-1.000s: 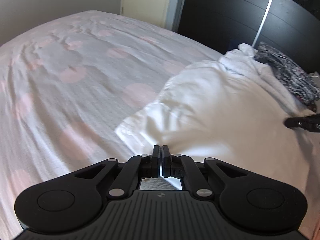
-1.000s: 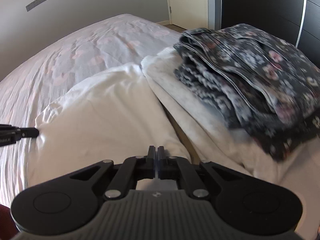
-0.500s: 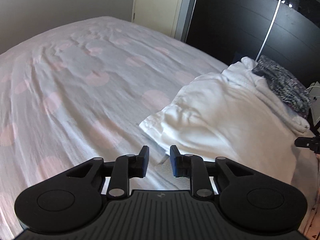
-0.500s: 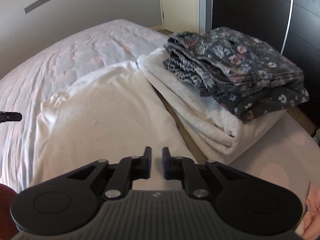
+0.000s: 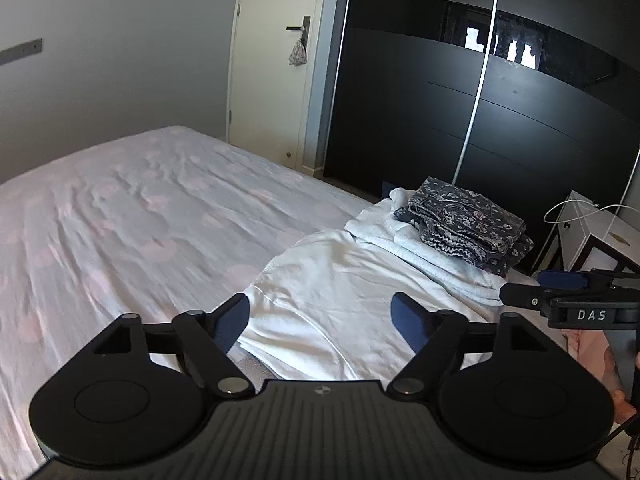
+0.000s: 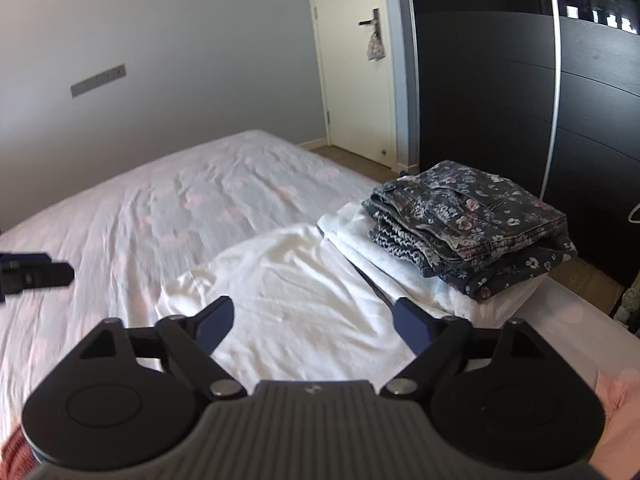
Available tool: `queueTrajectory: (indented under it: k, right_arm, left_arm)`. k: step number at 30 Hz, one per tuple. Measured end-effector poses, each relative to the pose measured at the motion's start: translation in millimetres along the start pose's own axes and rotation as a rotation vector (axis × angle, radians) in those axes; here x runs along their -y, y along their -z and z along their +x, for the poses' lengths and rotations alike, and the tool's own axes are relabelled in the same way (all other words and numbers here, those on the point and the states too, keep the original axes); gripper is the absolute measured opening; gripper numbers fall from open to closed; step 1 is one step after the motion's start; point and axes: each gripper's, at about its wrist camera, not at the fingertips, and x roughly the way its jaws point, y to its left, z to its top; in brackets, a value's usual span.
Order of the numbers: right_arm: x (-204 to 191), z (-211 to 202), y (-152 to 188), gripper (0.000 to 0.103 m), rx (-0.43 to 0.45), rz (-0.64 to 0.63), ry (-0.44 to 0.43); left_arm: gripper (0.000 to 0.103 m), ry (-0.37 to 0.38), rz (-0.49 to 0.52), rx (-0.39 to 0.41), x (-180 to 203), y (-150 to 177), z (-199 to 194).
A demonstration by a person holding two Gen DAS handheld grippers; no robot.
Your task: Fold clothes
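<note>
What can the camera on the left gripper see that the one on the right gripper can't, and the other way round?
Only the left wrist view shows the white bedside unit with a cable, and the right gripper from the side. Only the right wrist view shows the wood floor by the wardrobe and the left gripper's tip. Both show the bed, the folded white garment, the floral stack and the door.

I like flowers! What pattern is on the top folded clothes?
Dark grey floral garment, clearest in right wrist view.

The left tool [image 5: 320, 316] is held with its jaws spread wide and nothing gripped. The right tool [image 6: 312, 322] is likewise held wide apart, empty.
</note>
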Motion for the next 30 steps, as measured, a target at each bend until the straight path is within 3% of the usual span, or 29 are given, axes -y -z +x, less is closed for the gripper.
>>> queueTrajectory:
  k: [3, 7, 16, 19, 24, 30]
  right_arm:
    - [-7, -14, 1, 0.101, 0.017, 0.058, -0.001]
    - [-23, -29, 10, 0.101, 0.036, 0.036, 0.024]
    - [-45, -64, 53, 0.102, 0.177, -0.034, 0.086]
    - [-49, -70, 62, 0.102, 0.139, -0.002, 0.063]
    - [-64, -70, 74, 0.102, 0.045, 0.025, 0.124]
    - [-79, -81, 96, 0.102, 0.042, 0.033, 0.15]
  left_arm:
    - [0.081, -0.056, 0.015, 0.026, 14, 7, -11]
    - [0.081, -0.106, 0.011, 0.042, 25, 17, -22]
    - [0.081, -0.188, -0.021, 0.08, 33, 46, -46]
    - [0.081, -0.21, -0.029, 0.11, 35, 55, -58]
    - [0.081, -0.203, -0.048, 0.142, 35, 69, -74]
    - [0.081, -0.202, -0.068, 0.142, 34, 80, -78]
